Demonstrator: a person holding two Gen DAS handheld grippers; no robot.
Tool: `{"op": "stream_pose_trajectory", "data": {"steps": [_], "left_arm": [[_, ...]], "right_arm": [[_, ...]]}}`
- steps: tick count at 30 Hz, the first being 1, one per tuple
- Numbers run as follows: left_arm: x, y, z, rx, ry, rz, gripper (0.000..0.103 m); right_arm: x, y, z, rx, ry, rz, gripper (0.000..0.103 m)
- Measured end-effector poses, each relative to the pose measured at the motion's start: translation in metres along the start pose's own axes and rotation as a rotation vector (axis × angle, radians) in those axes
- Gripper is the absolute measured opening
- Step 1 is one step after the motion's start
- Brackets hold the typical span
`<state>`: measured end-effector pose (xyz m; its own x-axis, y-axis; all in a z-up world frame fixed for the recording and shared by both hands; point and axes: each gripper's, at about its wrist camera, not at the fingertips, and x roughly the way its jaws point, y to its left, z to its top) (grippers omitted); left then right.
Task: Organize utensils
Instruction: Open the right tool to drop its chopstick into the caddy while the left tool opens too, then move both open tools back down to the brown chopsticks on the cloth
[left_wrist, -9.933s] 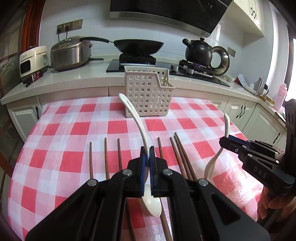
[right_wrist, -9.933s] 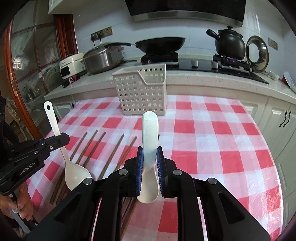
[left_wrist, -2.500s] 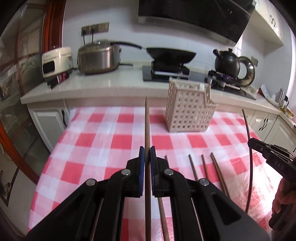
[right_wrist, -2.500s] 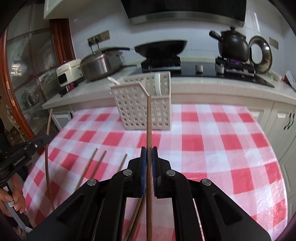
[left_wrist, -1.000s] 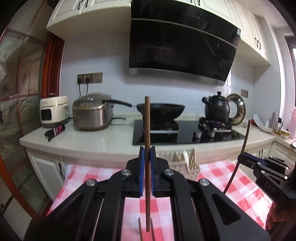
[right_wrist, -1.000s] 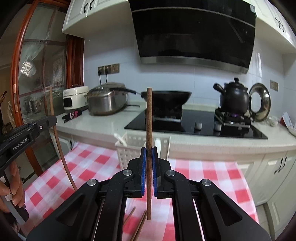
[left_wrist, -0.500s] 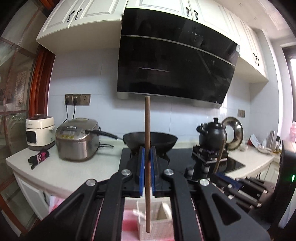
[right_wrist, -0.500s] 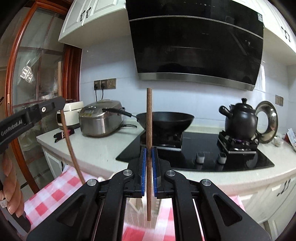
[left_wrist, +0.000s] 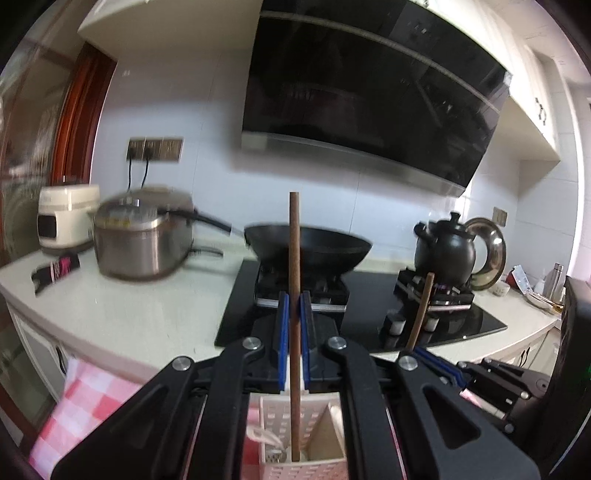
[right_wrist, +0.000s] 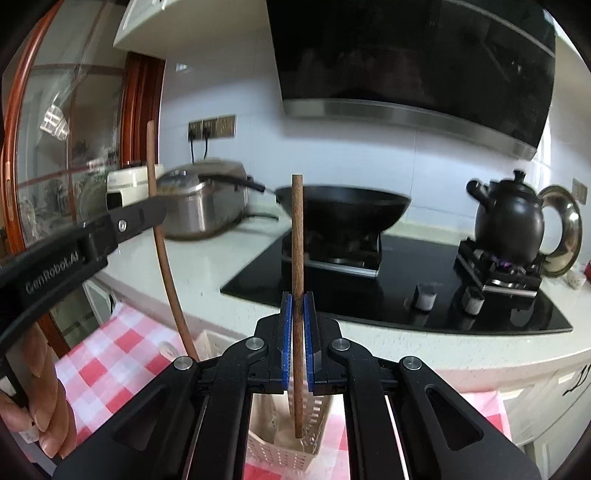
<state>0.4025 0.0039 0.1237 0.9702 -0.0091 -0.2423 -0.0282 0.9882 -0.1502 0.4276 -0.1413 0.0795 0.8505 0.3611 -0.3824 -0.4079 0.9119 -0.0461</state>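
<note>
Two chopsticks are now hanging over the basket (left_wrist: 303, 467) instead of the surface: left tool (left_wrist: 294, 325) clamping one (left_wrist: 294, 258), right tool (right_wrist: 297, 325) the other (right_wrist: 297, 236); dropping comes next.

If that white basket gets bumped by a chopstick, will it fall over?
Maybe. The basket is a tall lattice, probably light plastic, so a sideways knock could tip or slide it. The left chopstick hangs upright over it, gripped by the left gripper, so a straight drop should be gentle.

Daylight seems to enter from the right; the pressure cooker (left_wrist: 142, 242) smears with motion blur, fisheye edges darken.
</note>
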Motion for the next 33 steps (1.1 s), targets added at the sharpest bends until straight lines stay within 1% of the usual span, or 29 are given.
{"op": "stream_pose_trajectory", "data": {"steps": [3,5,7,9,10,11,15,18,20,21,23,24,26,28,31,32,33], "left_arm": [[0.015,0.009,-0.022,-0.015,0.056,0.012,0.006],[0.022,0.017,-0.033,-0.032,0.088,0.021,0.007],[0.025,0.024,-0.040,-0.040,0.103,0.033,0.007],[0.024,0.030,-0.042,-0.044,0.103,0.047,0.008],[0.022,0.033,-0.041,-0.046,0.100,0.053,0.009],[0.019,0.037,-0.040,-0.049,0.096,0.059,0.010],[-0.001,0.051,-0.034,-0.059,0.079,0.078,0.016],[-0.021,0.058,-0.034,-0.053,0.074,0.089,0.025],[-0.035,0.060,-0.036,-0.047,0.077,0.093,0.036],[-0.042,0.061,-0.039,-0.045,0.078,0.095,0.038],[-0.059,0.062,-0.046,-0.034,0.083,0.108,0.045],[-0.067,0.063,-0.050,-0.028,0.088,0.114,0.047],[-0.084,0.064,-0.059,-0.019,0.094,0.121,0.055],[-0.102,0.065,-0.071,-0.012,0.104,0.135,0.059],[-0.126,0.063,-0.089,-0.007,0.118,0.148,0.066],[-0.133,0.062,-0.095,0.003,0.125,0.151,0.070],[-0.139,0.061,-0.100,0.014,0.131,0.155,0.071]], "right_arm": [[0.014,-0.003,-0.010,0.009,0.045,0.007,0.006],[0.021,-0.004,-0.016,0.019,0.070,0.004,0.008],[0.024,-0.005,-0.019,0.030,0.080,0.008,0.008],[0.023,-0.006,-0.020,0.037,0.083,0.011,0.011],[0.021,-0.006,-0.019,0.040,0.082,0.008,0.015],[0.019,-0.007,-0.018,0.043,0.079,0.007,0.016],[0.004,-0.007,-0.016,0.055,0.065,0.001,0.017],[-0.008,-0.005,-0.018,0.059,0.067,-0.004,0.020],[-0.020,-0.002,-0.022,0.062,0.065,-0.011,0.021],[-0.026,-0.001,-0.025,0.069,0.066,-0.011,0.021],[-0.037,0.000,-0.032,0.087,0.068,-0.006,0.021],[-0.044,0.002,-0.037,0.094,0.068,-0.004,0.021],[-0.059,0.008,-0.048,0.100,0.073,-0.001,0.021],[-0.070,0.012,-0.059,0.106,0.077,0.000,0.021],[-0.085,0.017,-0.083,0.134,0.102,0.007,0.025],[-0.091,0.018,-0.092,0.145,0.111,0.004,0.026],[-0.094,0.020,-0.099,0.153,0.116,0.004,0.027]]}}
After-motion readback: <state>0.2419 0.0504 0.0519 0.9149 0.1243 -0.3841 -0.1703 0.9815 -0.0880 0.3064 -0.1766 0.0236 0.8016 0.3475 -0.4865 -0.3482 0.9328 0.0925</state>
